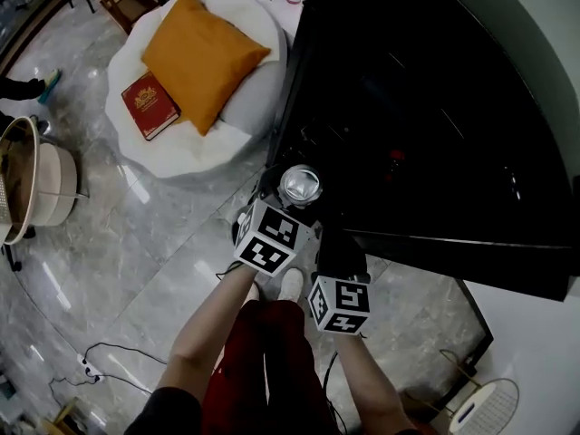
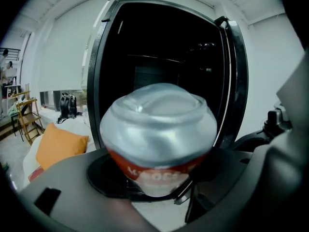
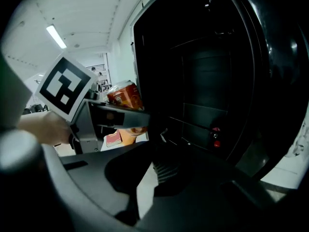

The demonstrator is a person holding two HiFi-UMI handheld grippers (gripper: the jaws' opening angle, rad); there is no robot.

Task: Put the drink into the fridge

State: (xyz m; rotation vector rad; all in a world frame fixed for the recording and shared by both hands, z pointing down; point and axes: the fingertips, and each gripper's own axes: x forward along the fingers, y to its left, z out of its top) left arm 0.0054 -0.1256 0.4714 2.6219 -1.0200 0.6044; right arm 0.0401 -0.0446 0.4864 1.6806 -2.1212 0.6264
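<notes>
The drink is a can (image 1: 300, 186) with a silver top and a red-orange body. My left gripper (image 1: 292, 198) is shut on it and holds it upright just in front of the black fridge (image 1: 426, 107). In the left gripper view the can (image 2: 159, 134) fills the middle between the jaws, and the dark fridge (image 2: 159, 57) front stands behind it. My right gripper (image 1: 337, 247) is to the right of the can, close to the fridge's lower edge. In the right gripper view its jaws (image 3: 157, 151) run into shadow, so their state is unclear. The held can (image 3: 124, 95) shows at left there.
A white round seat (image 1: 258, 107) with an orange pillow (image 1: 201, 57) and a red book (image 1: 149, 105) stands left of the fridge. A beige basket (image 1: 36, 184) sits at far left. A cable (image 1: 109, 365) lies on the marble floor. My legs are below.
</notes>
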